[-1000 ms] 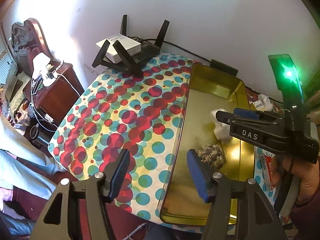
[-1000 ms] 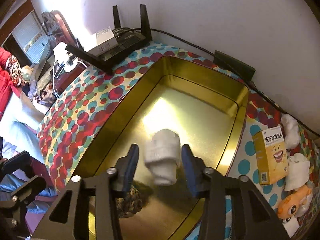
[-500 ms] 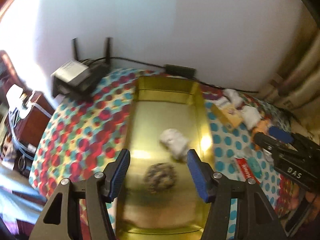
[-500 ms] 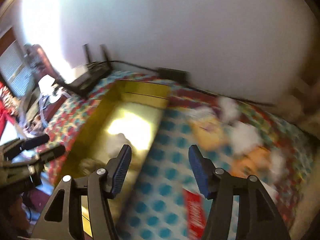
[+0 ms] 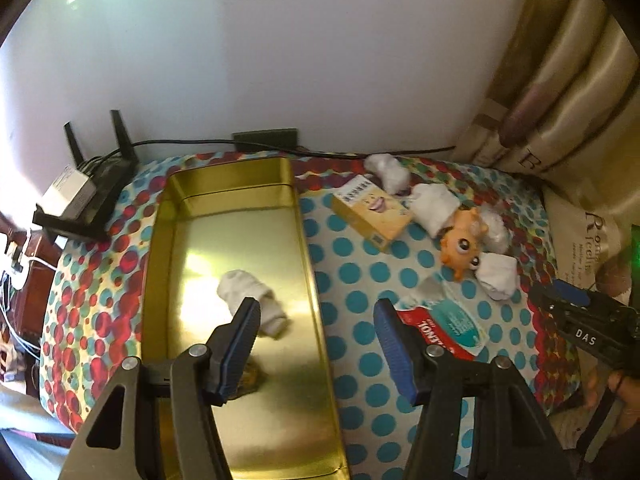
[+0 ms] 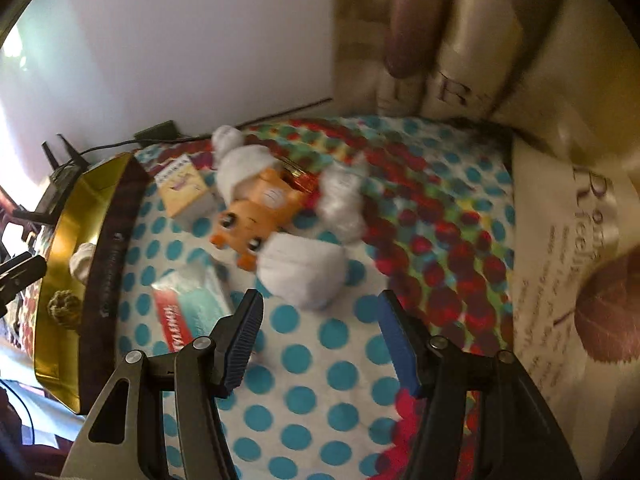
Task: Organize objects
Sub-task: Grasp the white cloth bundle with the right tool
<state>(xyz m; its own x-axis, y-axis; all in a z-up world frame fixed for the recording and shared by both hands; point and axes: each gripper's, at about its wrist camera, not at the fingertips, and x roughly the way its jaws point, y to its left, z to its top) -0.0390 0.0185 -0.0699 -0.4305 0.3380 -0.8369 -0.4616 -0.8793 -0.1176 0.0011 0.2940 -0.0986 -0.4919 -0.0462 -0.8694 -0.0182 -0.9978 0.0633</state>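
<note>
A gold tin tray [image 5: 240, 172] [image 6: 60, 236] lies on the dotted cloth. In it are a white rolled sock [image 5: 252, 296] and a brown knitted ball [image 5: 250, 380] [image 6: 64, 308]. To its right lie a yellow box [image 5: 370, 212] [image 6: 182, 192], an orange toy [image 5: 460, 244] [image 6: 256, 216], several white socks [image 5: 498, 276] [image 6: 304, 272] and a red toothpaste box [image 5: 448, 328] [image 6: 192, 308]. My left gripper [image 5: 316, 344] is open and empty over the tray's right rim. My right gripper [image 6: 318, 344] is open and empty just in front of the nearest white sock; it also shows in the left wrist view [image 5: 560, 300].
A black router [image 5: 88, 192] with a white box stands at the table's back left. A cable and a dark adapter [image 5: 266, 136] run along the wall. A beige curtain [image 6: 480, 60] hangs on the right. A wooden cabinet with chargers is left of the table.
My right gripper let go of the white sock in the tray and swung right over the toys and socks. My left gripper has panned right, from the tray's left side to its right rim.
</note>
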